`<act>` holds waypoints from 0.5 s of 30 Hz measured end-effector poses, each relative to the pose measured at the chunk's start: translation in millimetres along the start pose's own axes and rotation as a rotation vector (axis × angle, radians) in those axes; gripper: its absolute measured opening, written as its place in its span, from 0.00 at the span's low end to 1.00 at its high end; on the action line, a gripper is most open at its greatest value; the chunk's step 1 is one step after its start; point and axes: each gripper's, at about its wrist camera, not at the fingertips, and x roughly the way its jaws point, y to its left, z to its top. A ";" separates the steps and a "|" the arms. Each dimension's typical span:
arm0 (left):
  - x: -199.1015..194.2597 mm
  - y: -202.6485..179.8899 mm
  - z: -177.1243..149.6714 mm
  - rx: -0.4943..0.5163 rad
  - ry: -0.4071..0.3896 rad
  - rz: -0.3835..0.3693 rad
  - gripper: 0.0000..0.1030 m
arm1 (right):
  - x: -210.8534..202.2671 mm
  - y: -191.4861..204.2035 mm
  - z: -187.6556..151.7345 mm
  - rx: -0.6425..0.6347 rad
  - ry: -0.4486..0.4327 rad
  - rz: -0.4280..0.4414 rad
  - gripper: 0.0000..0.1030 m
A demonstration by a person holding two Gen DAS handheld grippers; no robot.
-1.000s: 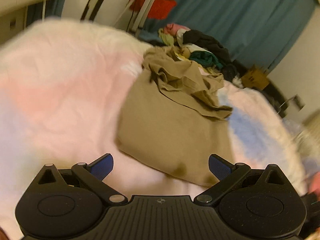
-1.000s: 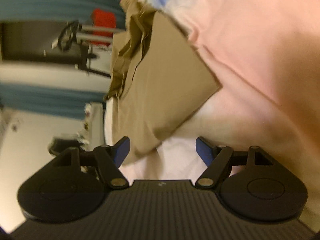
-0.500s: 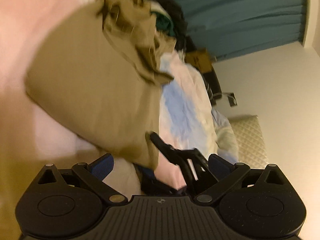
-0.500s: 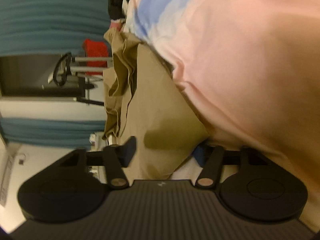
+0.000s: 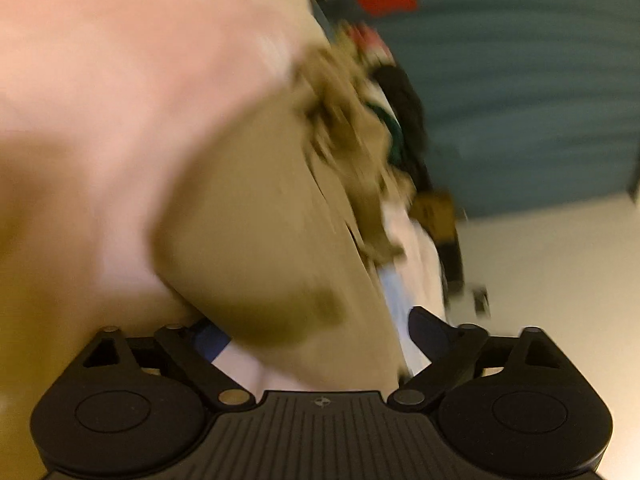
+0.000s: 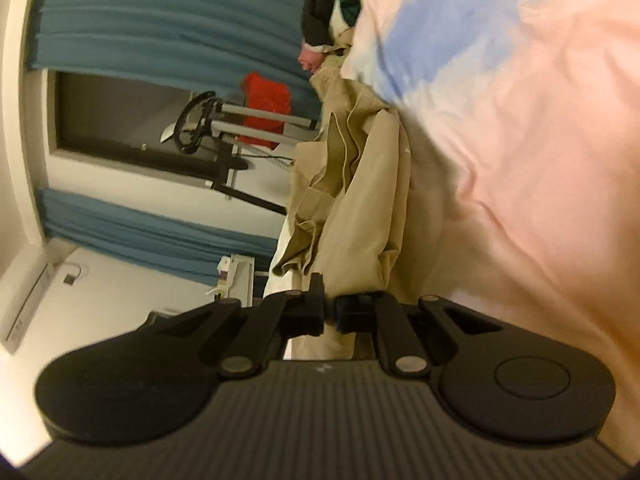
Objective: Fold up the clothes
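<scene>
With the right gripper point(image 6: 330, 314) clamped on the near edge of the tan garment point(image 6: 360, 216) on the bed point(image 6: 540, 140), seat fabric fully between the closing left gripper point(image 5: 320, 338) before lifting.

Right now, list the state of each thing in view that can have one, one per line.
Right gripper: shut on the trousers' near edge.
Left gripper: jaws closing, the trousers' corner between them, pads not yet pressing.
Khaki trousers: partly folded, far end rumpled, near edge lifted off the blanket.
Blanket: spread out, wrinkled.
Clothes pile: heaped, unfolded.
Curtain: partly drawn, dark window showing.
</scene>
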 end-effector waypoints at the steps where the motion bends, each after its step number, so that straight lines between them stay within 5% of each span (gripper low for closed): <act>1: -2.3 3.7 2.4 -0.017 -0.028 0.007 0.84 | 0.1 -1.6 0.7 0.002 -0.004 -0.007 0.08; 6: 1.1 5.8 -0.5 0.024 -0.054 0.053 0.52 | 1.0 3.9 -6.8 -0.069 -0.019 -0.034 0.08; 8: 1.2 6.7 -3.2 0.030 -0.072 0.081 0.29 | 1.4 8.8 -11.3 -0.107 -0.021 -0.050 0.08; 15: -25.8 -8.9 -15.4 0.126 -0.139 0.073 0.11 | -17.5 14.7 -21.0 -0.146 -0.036 -0.106 0.07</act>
